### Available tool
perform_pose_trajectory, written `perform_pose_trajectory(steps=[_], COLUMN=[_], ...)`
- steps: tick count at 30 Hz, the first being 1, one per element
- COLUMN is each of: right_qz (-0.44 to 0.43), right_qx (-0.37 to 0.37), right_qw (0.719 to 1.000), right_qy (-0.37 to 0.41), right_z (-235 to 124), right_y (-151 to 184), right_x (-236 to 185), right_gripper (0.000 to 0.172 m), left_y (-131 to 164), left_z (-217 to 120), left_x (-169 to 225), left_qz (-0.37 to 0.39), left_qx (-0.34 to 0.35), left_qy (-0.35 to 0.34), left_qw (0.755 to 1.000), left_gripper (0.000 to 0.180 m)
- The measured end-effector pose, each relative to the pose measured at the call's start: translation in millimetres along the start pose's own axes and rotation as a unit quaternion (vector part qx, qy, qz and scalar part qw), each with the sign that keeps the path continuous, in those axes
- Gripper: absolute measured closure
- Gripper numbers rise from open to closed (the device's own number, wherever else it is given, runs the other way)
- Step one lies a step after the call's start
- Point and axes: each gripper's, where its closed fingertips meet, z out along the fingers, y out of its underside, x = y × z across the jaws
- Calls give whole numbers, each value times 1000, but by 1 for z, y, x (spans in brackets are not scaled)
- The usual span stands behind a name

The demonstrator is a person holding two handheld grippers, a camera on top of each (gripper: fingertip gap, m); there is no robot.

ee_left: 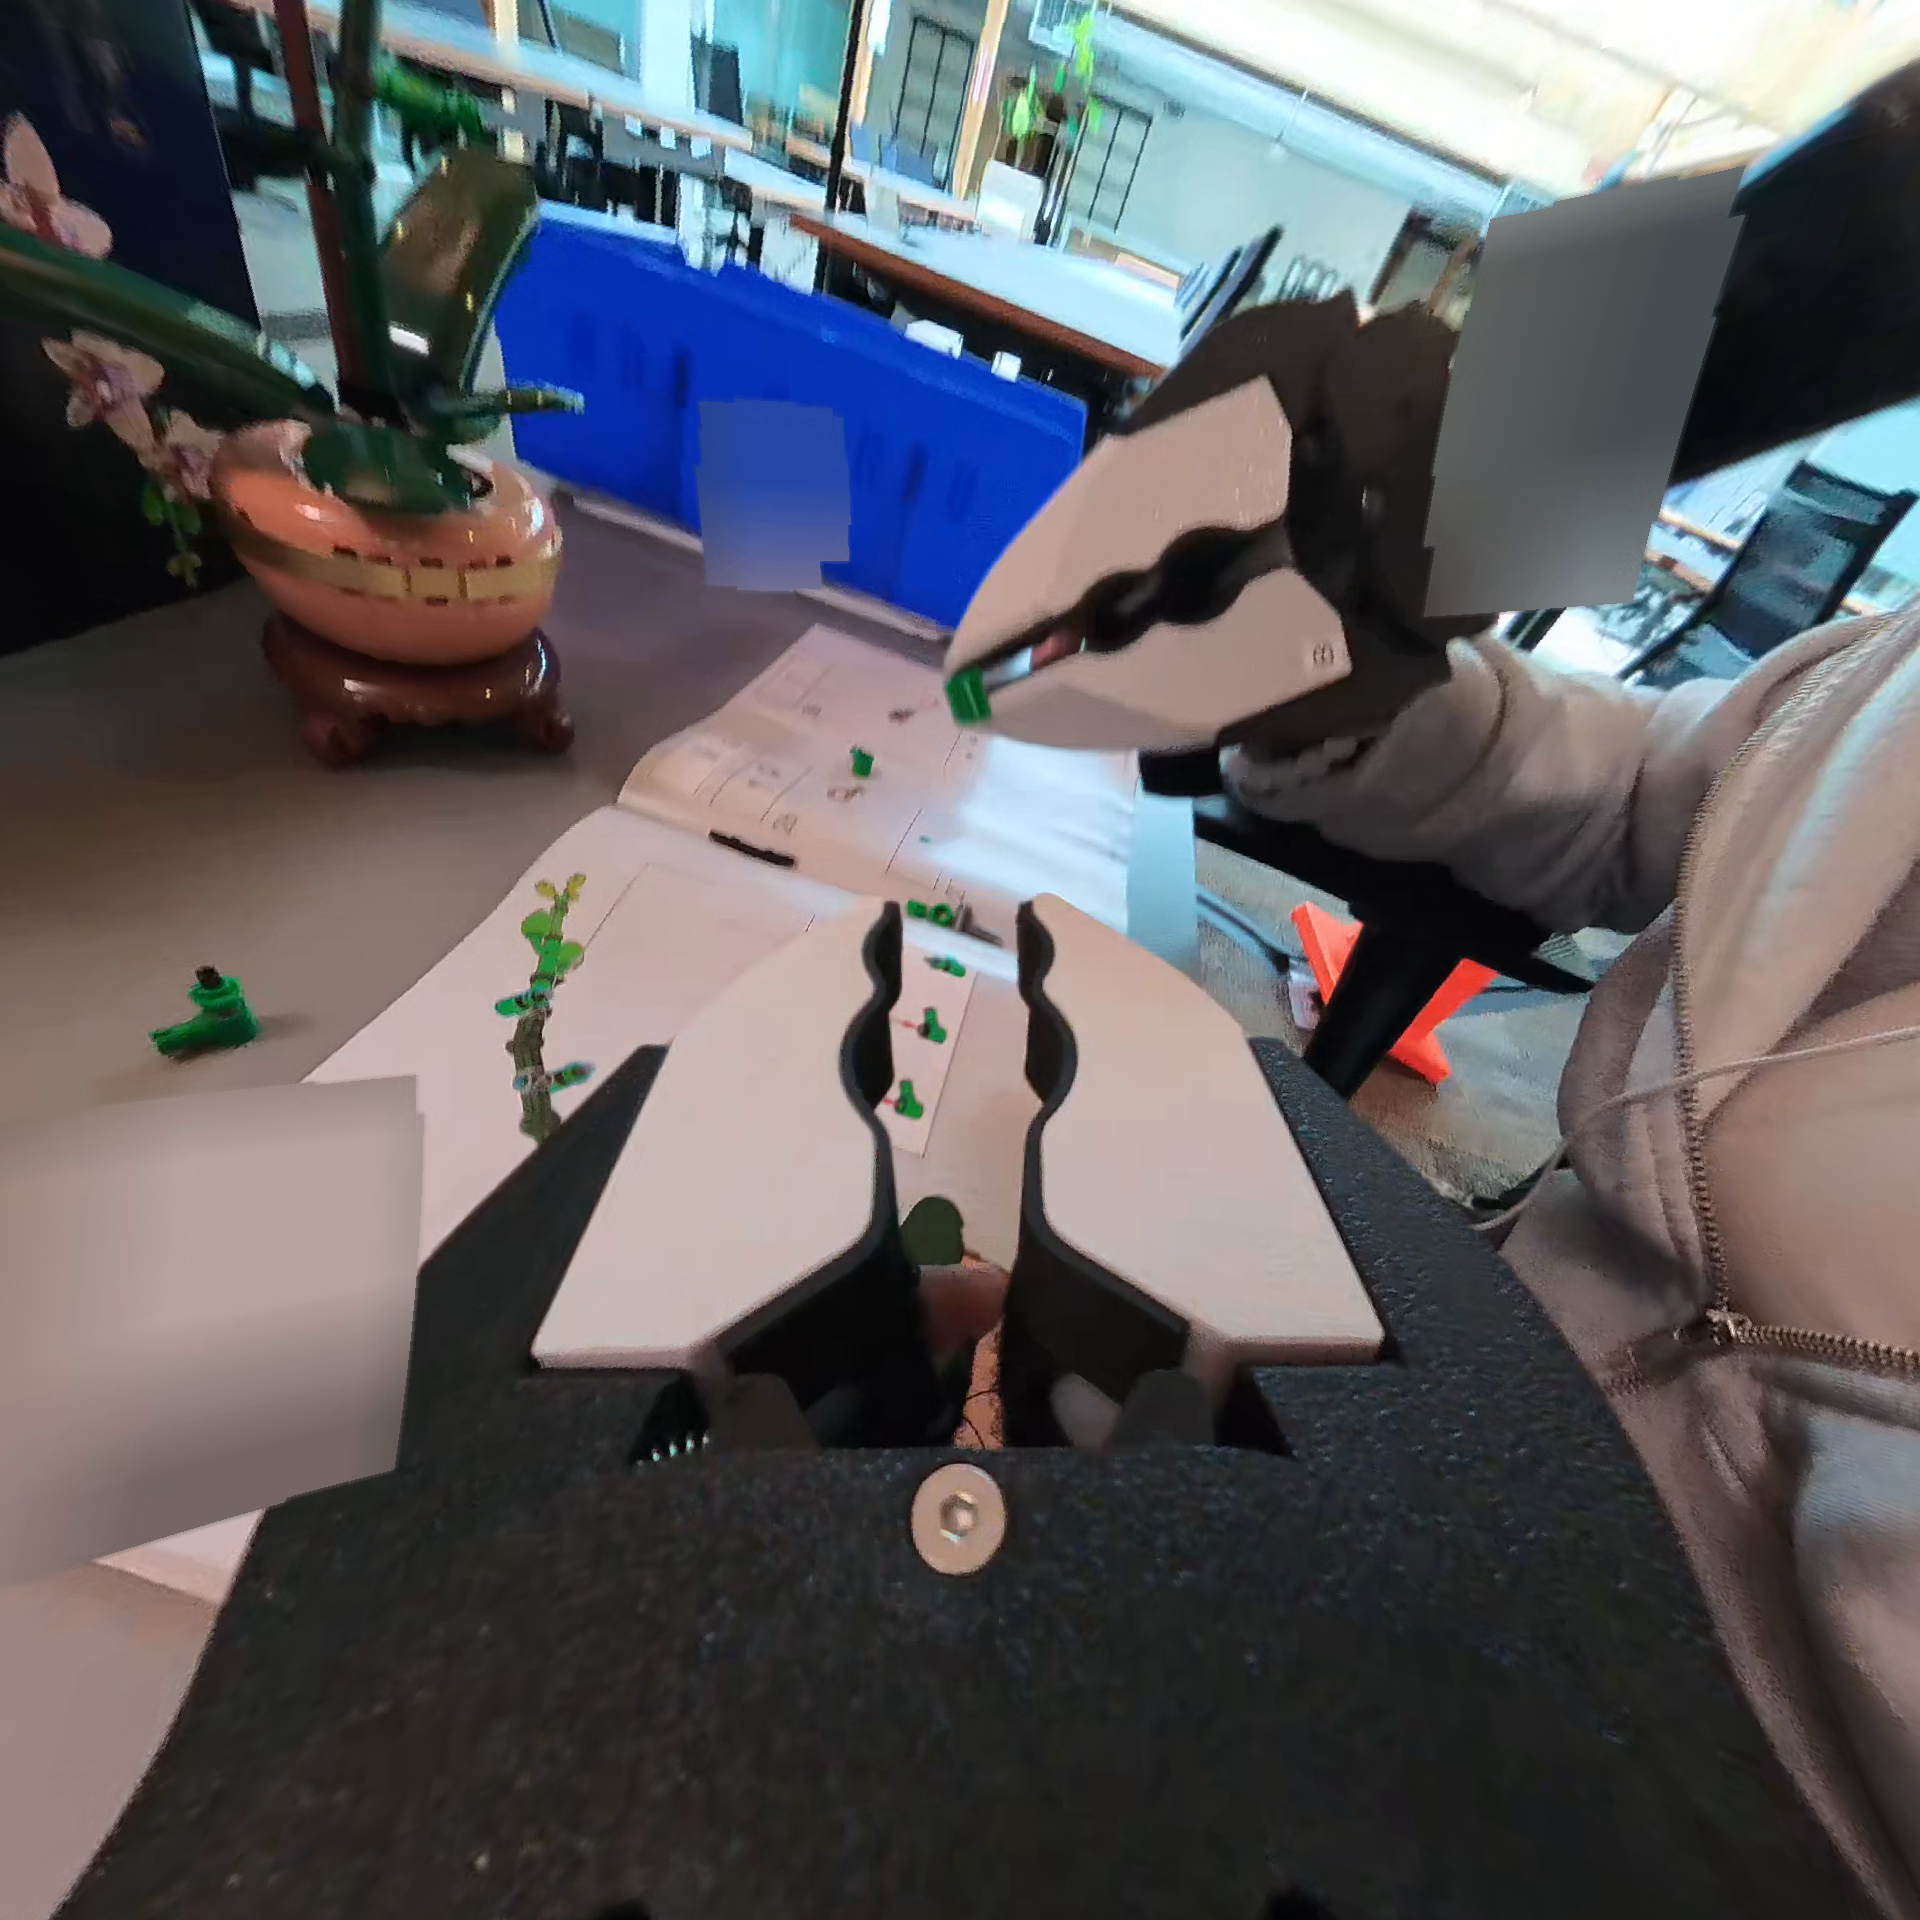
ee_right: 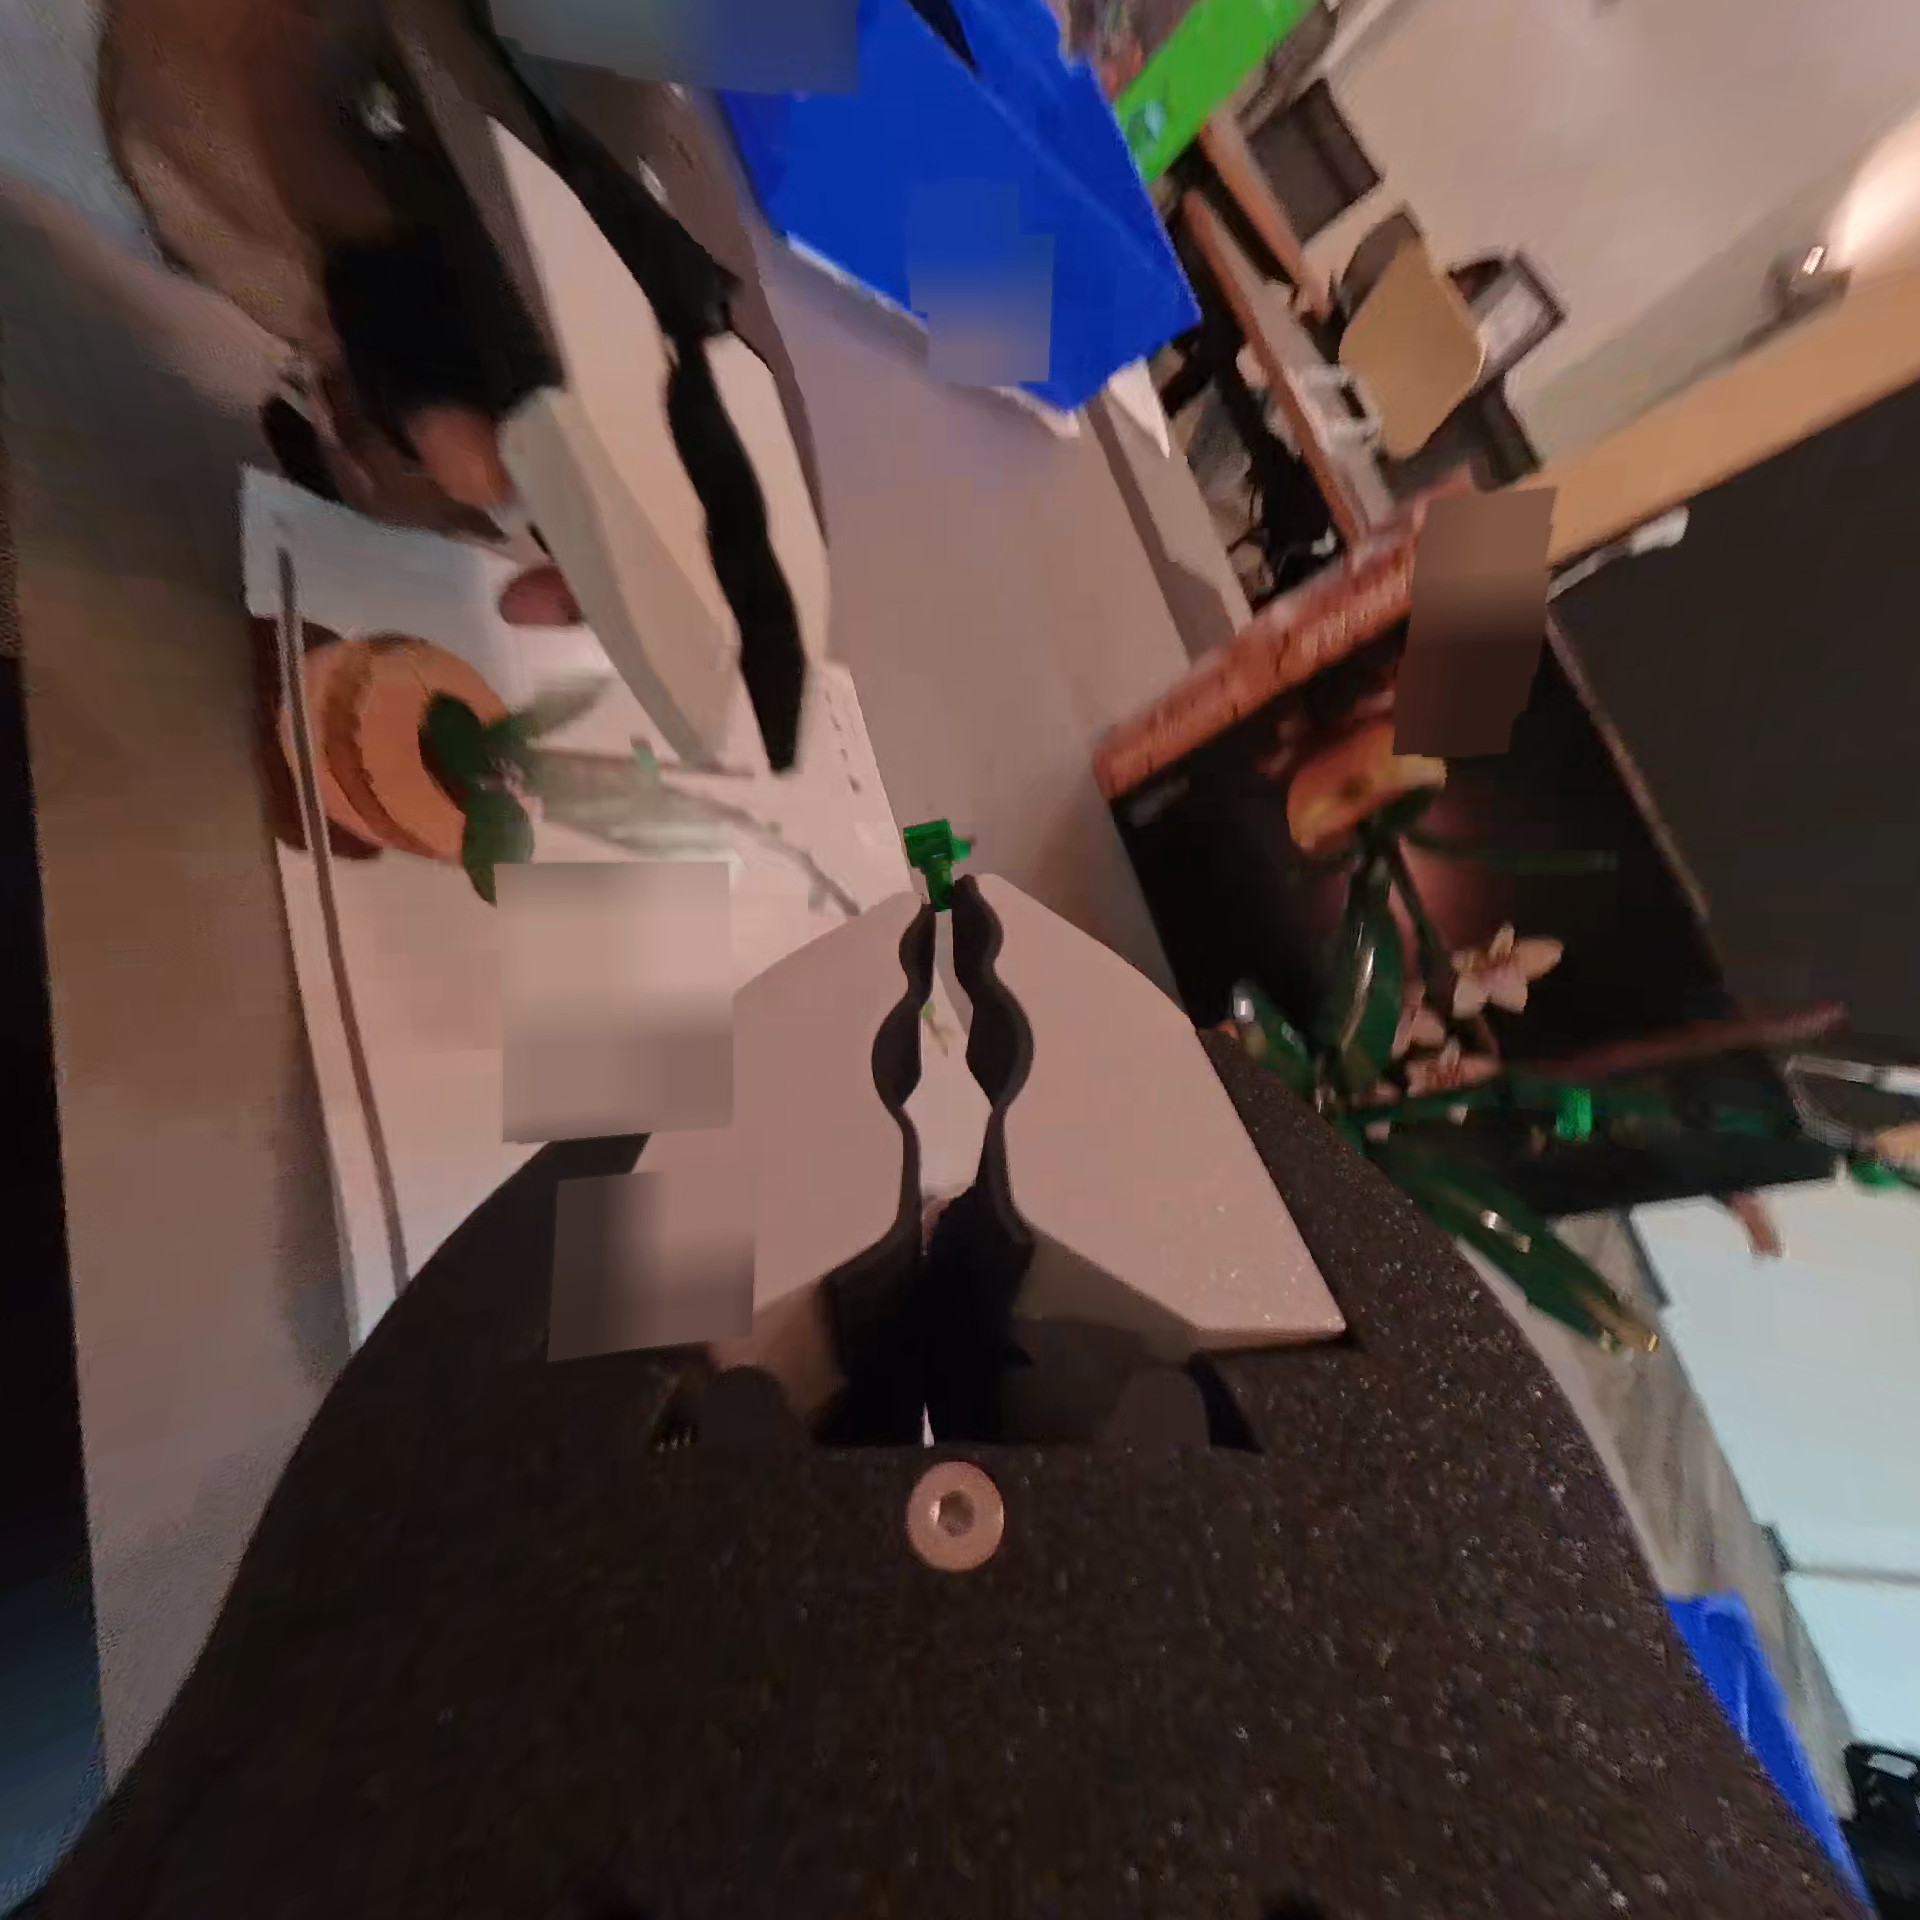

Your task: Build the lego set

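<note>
A: Right gripper (ee_right: 940, 891), held up off the table, tips pinched together on a small green brick piece (ee_right: 932, 850). Only the thin lower end caught between the pads; most of the piece sticking out past the tips.

B: And the left gripper (ee_left: 954, 914)?

A: Jaws parted, nothing between them. Hovering low over an open instruction booklet (ee_left: 727, 904) spread on the grey table (ee_left: 135, 831). Another small green piece (ee_left: 932, 912) lying on the page just beyond the tips; a third (ee_left: 860, 762) farther up the page; a green elbow-shaped piece (ee_left: 205, 1018) well apart on the table to the left.

B: Farther out?

A: A brick-built orchid in a pink pot (ee_left: 390, 582) on a brown stand at far left, a blue bin (ee_left: 790, 405) behind.

B: Risks?

A: Shallow hold, so likely twisting or popping loose under any push or knock, then bouncing off the page. Possibly bumping the loose pieces with the empty left tips while so low.
</note>
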Motion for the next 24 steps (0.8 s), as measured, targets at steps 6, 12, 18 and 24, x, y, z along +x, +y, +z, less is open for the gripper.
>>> perform_pose_trajectory(steps=[6,12,18,24], right_qz=[-77,-116,-139,-150], right_qx=[15,17,19,17], right_qw=[997,993,989,987], right_qy=[8,31,42,48], right_z=[17,21,22,24], right_y=[-27,-35,-35,-33], right_x=[-18,-25,-30,-33], right_gripper=[169,169,169,169], left_y=[-22,-14,-12,-11], left_z=[-11,-8,-8,-9], left_x=[5,8,7,6], left_qz=[32,42,43,29], left_qx=[65,40,35,40], left_qy=[0,13,17,28], left_qw=[997,998,998,998], left_gripper=[162,169,172,168])
